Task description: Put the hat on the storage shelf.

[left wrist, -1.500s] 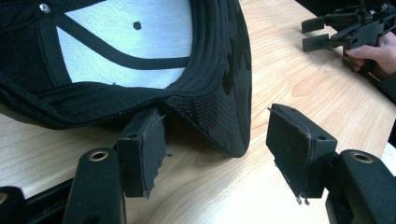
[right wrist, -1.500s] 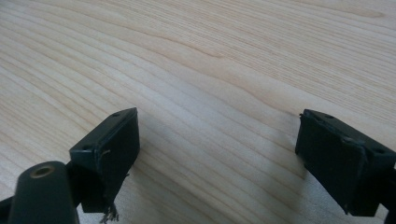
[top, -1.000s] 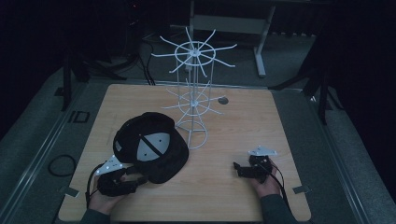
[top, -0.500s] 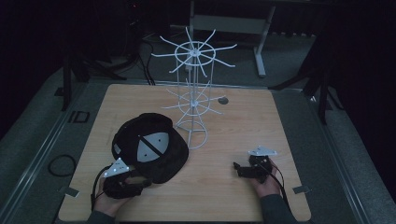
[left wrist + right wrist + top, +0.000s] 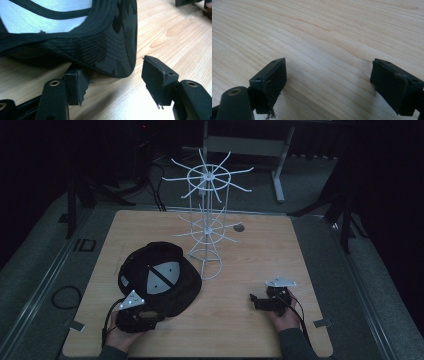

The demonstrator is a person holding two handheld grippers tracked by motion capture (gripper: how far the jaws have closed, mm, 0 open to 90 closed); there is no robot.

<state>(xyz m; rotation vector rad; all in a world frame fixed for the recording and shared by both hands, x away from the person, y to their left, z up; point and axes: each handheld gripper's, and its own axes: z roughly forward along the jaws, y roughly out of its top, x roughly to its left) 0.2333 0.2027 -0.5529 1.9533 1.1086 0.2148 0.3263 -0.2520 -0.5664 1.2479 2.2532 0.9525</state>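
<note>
left gripper point(image 5: 111, 82) is closing its jaws around the black cap's point(image 5: 159, 277) brim at lower left (not yet pinched); next, clamping and lifting toward the wire rack point(image 5: 209, 227).

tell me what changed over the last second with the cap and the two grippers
The left gripper has slid in toward the black cap, so the brim's edge now sits between its jaws; they have just been closing slightly but stand open, not yet pressing the brim. The cap, the white wire rack and the right gripper, open over the bare table, stayed put.
</note>
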